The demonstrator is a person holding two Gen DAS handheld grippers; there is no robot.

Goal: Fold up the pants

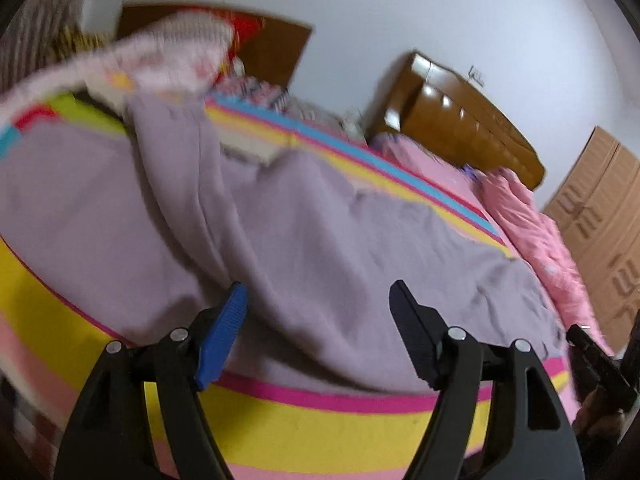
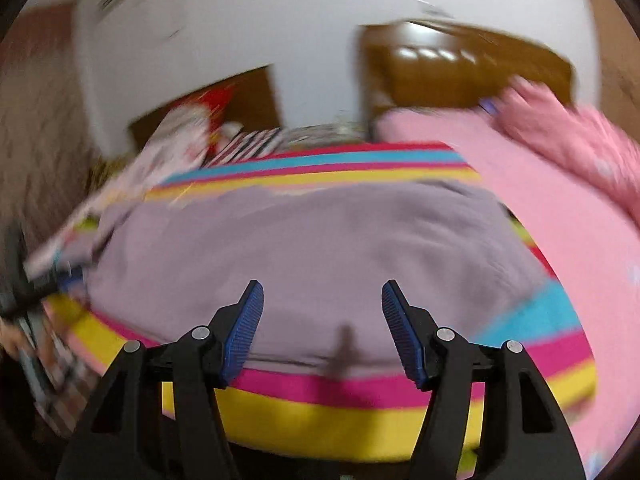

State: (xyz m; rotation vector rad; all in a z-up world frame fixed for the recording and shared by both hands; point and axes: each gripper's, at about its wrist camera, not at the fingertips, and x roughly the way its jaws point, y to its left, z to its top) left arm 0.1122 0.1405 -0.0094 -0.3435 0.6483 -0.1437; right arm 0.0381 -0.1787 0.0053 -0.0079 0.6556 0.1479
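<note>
On the striped bedspread (image 1: 280, 420) the lilac pants (image 1: 320, 248) are spread, near the front edge of the bed. Progress is judged as early: in the left wrist view the garment is laid out largely flat, with one raised ridge of cloth running from the far left down toward the left gripper (image 1: 316, 312); whether this ridge is a fold already made or a loose leg cannot be told. No compact folded stack is seen, so the main folds are judged as outstanding. The long axis is judged to run across the bed, from the far-left end to the right end beside the pink quilt (image 1: 536, 236); waistband and hems cannot be distinguished through the blur. The left gripper is held wide open above the near edge of the cloth, with nothing grasped. The right gripper (image 2: 322, 312) is likewise held wide open and empty, over the pants (image 2: 320, 240).
</note>
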